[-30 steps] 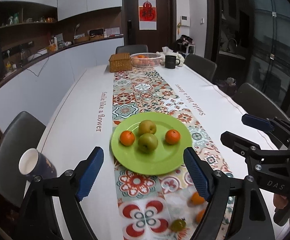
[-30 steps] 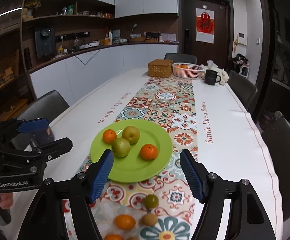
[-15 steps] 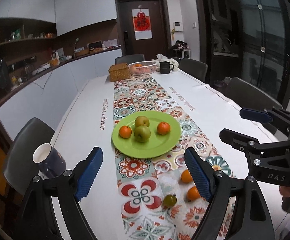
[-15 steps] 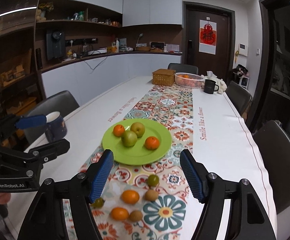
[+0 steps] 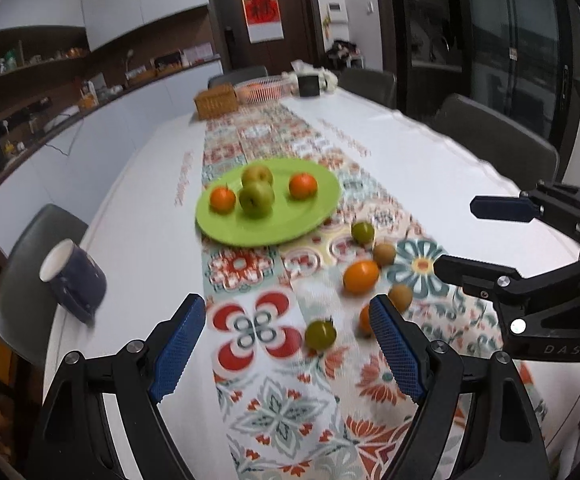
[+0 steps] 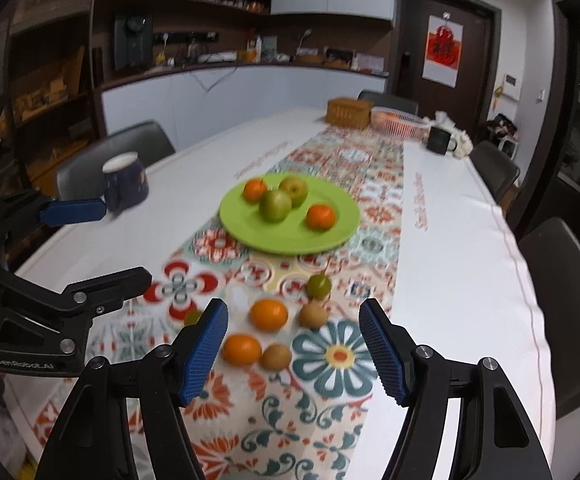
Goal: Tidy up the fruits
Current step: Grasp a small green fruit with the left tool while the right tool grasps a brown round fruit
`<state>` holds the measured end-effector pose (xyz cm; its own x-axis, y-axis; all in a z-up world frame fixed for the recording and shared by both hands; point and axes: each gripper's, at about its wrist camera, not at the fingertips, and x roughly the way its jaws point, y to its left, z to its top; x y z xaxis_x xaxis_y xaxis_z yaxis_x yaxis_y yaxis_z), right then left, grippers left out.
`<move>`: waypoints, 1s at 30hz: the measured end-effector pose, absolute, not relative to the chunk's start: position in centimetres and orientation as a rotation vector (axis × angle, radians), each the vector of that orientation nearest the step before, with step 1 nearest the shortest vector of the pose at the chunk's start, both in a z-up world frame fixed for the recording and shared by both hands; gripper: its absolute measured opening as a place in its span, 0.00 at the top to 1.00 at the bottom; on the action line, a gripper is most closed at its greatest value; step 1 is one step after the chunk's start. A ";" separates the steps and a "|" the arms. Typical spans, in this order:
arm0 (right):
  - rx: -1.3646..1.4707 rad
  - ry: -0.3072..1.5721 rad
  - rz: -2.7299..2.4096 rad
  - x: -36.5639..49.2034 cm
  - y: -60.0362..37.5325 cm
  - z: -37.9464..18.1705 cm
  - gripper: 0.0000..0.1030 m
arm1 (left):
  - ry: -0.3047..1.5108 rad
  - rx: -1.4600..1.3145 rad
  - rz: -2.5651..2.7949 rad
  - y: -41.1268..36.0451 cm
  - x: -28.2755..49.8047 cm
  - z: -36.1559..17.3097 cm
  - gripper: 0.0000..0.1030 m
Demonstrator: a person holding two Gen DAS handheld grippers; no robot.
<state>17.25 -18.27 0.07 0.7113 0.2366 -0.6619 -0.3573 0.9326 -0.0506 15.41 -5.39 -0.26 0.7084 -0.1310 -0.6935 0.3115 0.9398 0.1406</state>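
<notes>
Right wrist view: right gripper (image 6: 293, 346) hanging spread wide, nothing between the pads, aimed over loose fruit on the patterned table runner (image 6: 341, 364). Left gripper (image 5: 286, 344) likewise gaping and empty, hovering low over the near end of the table.

Sitting on the green plate (image 6: 341, 232), mid-runner: two green pears (image 6: 276, 205) touching each other, two small oranges set apart on either side. Lying off the plate, nearer the grippers: a larger orange (image 6: 269, 314), a second orange (image 6: 242, 349), two brown kiwis (image 6: 313, 315) just beside them, a small green fruit (image 6: 318, 286) close to the plate rim, another green one half hidden behind the right gripper's left finger.

Handling, judged only: oranges looking firm, light, slightly dimpled, so gripping well under ribbed pads; round, so rolling readily if nudged on the cloth. Kiwis probably softer, bruising under a hard squeeze; closing gently across the middle seeming best. Green fruit smooth-skinned, likelier to slip; taking across the widest part.

Orientation: oranges near spherical, no useful long axis. Kiwis slightly oval, but blur making the axis direction hard to call. Nearer pear showing its stem end facing up.

Also present: dark mug (image 5: 74, 276) at the table's left edge, wicker box (image 6: 347, 111) and wire basket far down the table.
</notes>
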 end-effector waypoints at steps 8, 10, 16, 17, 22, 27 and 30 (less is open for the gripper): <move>-0.208 0.826 0.361 18.2 -18.0 -3.4 0.42 | 0.852 0.287 -0.279 -5.9 16.6 -4.1 0.19; -0.211 0.860 0.368 18.8 -18.0 -4.3 0.44 | 0.873 0.294 -0.290 -6.0 17.0 -4.9 0.19; -0.207 0.945 0.398 19.8 -17.7 -6.6 0.51 | 0.916 0.300 -0.295 -6.3 18.1 -6.5 0.19; -0.205 0.954 0.402 20.0 -17.7 -6.9 0.52 | 0.921 0.296 -0.295 -6.3 18.3 -6.7 0.20; -0.204 0.967 0.405 20.6 -17.4 -7.6 0.53 | 0.958 0.268 -0.298 -6.3 19.6 -7.8 0.28; -0.191 0.978 0.409 21.4 -17.2 -7.9 0.57 | 0.976 0.229 -0.305 -6.4 20.4 -8.3 0.34; -0.188 0.984 0.405 21.8 -17.2 -8.2 0.57 | 0.993 0.205 -0.314 -6.5 20.8 -8.7 0.42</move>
<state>21.81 -17.17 -8.23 0.4869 0.2470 -0.8378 -0.4148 0.9095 0.0270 20.76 -6.47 -8.73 0.5068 -0.1656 -0.8460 0.3506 0.9361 0.0268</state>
